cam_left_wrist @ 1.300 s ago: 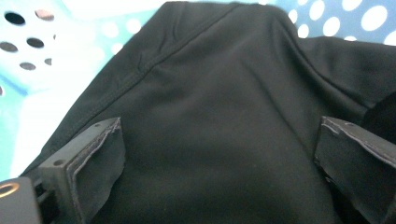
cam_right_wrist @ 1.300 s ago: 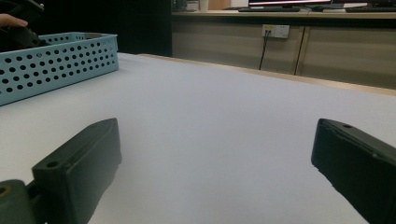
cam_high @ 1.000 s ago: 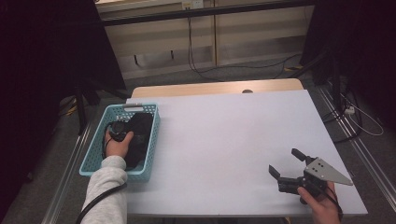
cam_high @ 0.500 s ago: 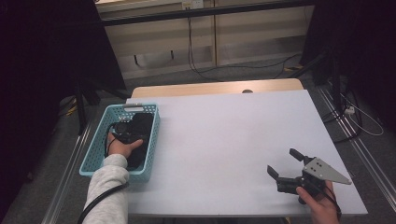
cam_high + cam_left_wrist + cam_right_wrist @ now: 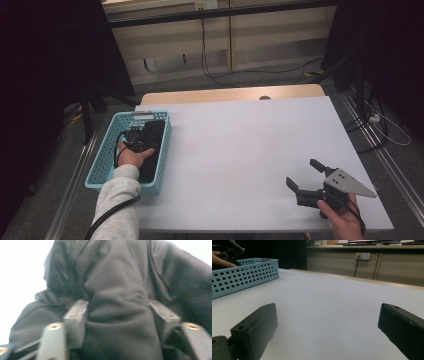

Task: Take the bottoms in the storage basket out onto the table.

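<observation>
Pale grey sleeve (image 5: 116,200); black tool (image 5: 306,183), grey triangular plate.

Dim surroundings, bright tabletop (blurred close-up)

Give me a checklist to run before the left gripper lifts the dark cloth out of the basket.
1. Fold of dark fabric garment between the left gripper fingers: ok; jaws have just been closing.
2. Firm pinch: cannot tell.
3. Light blue perforated plastic basket flat on the white table: ok.
4. Right gripper open, away from the basket: ok.
5. Garment free of basket holes: cannot tell.
</observation>
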`<action>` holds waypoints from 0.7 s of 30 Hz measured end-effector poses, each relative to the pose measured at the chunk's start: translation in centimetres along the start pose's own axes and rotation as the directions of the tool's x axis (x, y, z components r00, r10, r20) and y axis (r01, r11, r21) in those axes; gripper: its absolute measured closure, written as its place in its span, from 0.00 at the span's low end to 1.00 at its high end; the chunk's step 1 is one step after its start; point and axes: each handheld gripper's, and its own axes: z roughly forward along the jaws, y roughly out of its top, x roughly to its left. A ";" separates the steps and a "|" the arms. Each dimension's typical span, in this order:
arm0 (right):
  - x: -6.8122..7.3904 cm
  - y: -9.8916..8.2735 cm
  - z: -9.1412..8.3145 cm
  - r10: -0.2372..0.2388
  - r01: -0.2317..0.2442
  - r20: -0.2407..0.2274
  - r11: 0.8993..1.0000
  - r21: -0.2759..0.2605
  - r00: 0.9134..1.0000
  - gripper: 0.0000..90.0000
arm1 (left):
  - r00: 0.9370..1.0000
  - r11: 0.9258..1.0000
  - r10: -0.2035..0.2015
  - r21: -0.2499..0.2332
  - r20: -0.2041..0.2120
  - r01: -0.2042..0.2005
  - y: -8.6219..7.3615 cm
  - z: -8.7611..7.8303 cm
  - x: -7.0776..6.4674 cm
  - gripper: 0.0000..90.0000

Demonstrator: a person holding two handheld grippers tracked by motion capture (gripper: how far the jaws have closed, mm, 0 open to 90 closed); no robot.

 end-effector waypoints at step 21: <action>-0.3 0.1 -0.2 -0.006 0.006 0.013 1.000 -0.009 1.000 0.02 | 0.986 0.987 -0.163 0.016 0.022 0.162 2.0 -3.0 0.5 0.81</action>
